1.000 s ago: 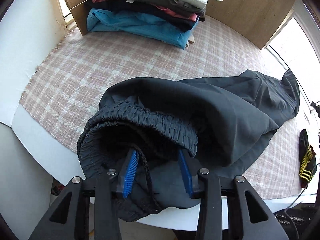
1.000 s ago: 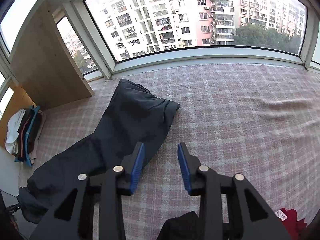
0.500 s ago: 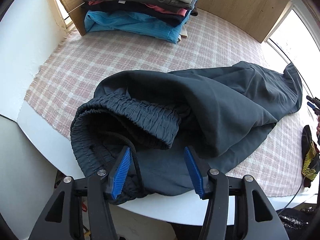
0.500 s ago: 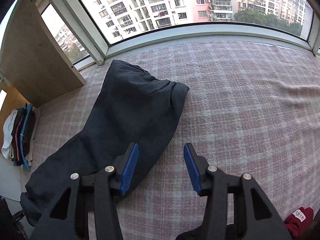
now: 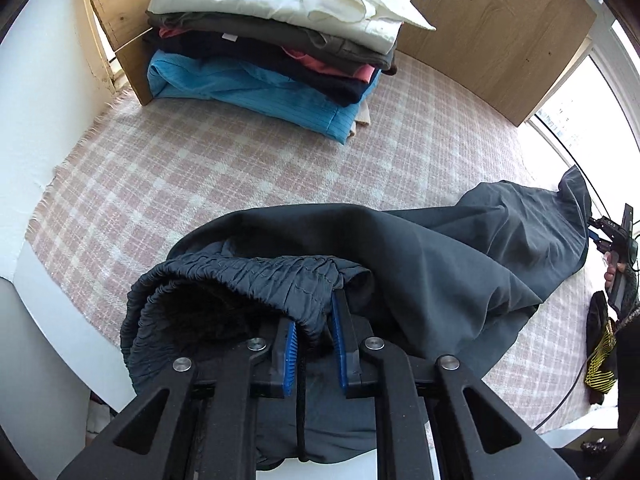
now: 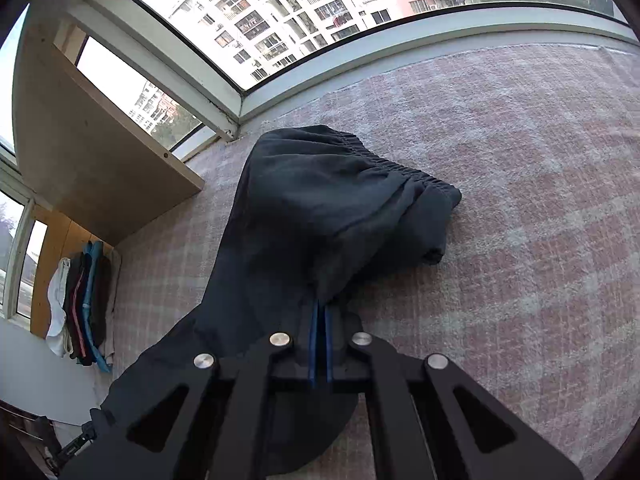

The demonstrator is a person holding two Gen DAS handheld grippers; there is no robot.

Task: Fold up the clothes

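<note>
Dark grey trousers (image 5: 440, 264) lie lengthwise on a pink checked cloth. Their elastic waistband (image 5: 240, 276) sits at the table's near edge in the left wrist view. My left gripper (image 5: 314, 330) is shut on the waistband, with fabric pinched between the blue pads. In the right wrist view the trousers (image 6: 320, 208) stretch away, with the gathered leg cuffs (image 6: 400, 168) at the far end. My right gripper (image 6: 320, 320) is shut on the side edge of a trouser leg. The right gripper also shows in the left wrist view (image 5: 600, 236) at the far right.
A stack of folded clothes (image 5: 272, 48) stands at the back left against a wooden panel (image 5: 480, 20); the stack also shows in the right wrist view (image 6: 82, 312). A black and yellow item (image 5: 600, 348) lies at the right. A window (image 6: 320, 12) runs along the far side.
Both grippers were open and have closed on the trousers: the left on the waistband, the right on the leg edge. Both moved forward onto the fabric.
</note>
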